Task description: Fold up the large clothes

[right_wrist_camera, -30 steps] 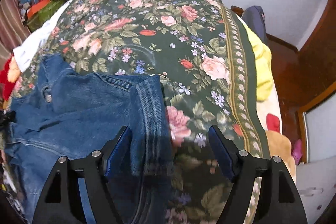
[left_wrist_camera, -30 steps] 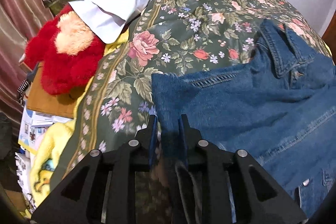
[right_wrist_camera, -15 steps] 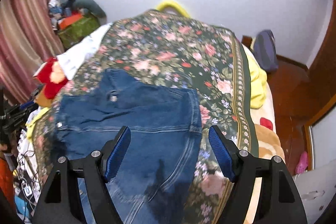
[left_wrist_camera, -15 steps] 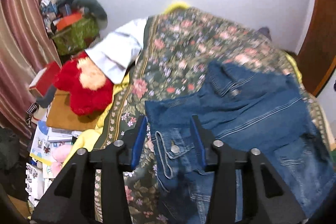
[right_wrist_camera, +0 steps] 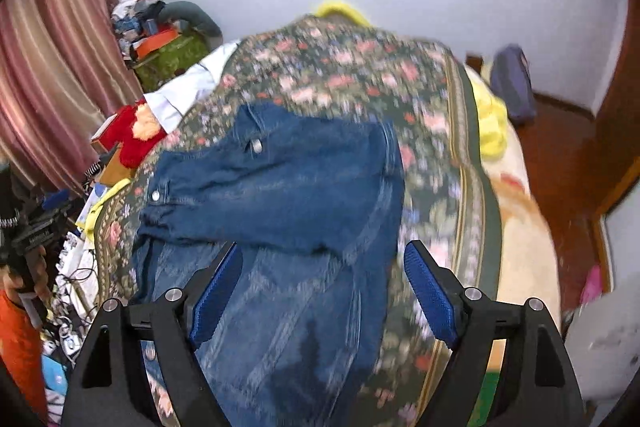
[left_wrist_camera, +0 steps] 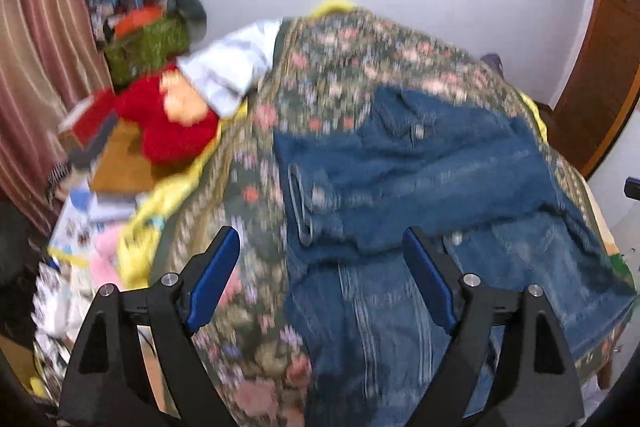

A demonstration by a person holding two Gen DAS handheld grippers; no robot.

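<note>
Lying on the floral bedspread (right_wrist_camera: pixel 436 115) of the bed, denim jacket (right_wrist_camera: pixel 288 187) partly folded, upper portion doubled over lower. Left tool (left_wrist_camera: pixel 322 275) above it, jaws wide apart, empty. Right tool (right_wrist_camera: pixel 322 291) likewise spread wide, holding nothing. Red plush toy (left_wrist_camera: pixel 168 123) and white shirt (left_wrist_camera: pixel 228 67) near bed's left edge. Frames blurred.

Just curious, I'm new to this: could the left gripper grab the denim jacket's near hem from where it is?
Probably yes. The left gripper is open, and the denim jacket lies spread just beyond its fingers with nothing between them.
</note>
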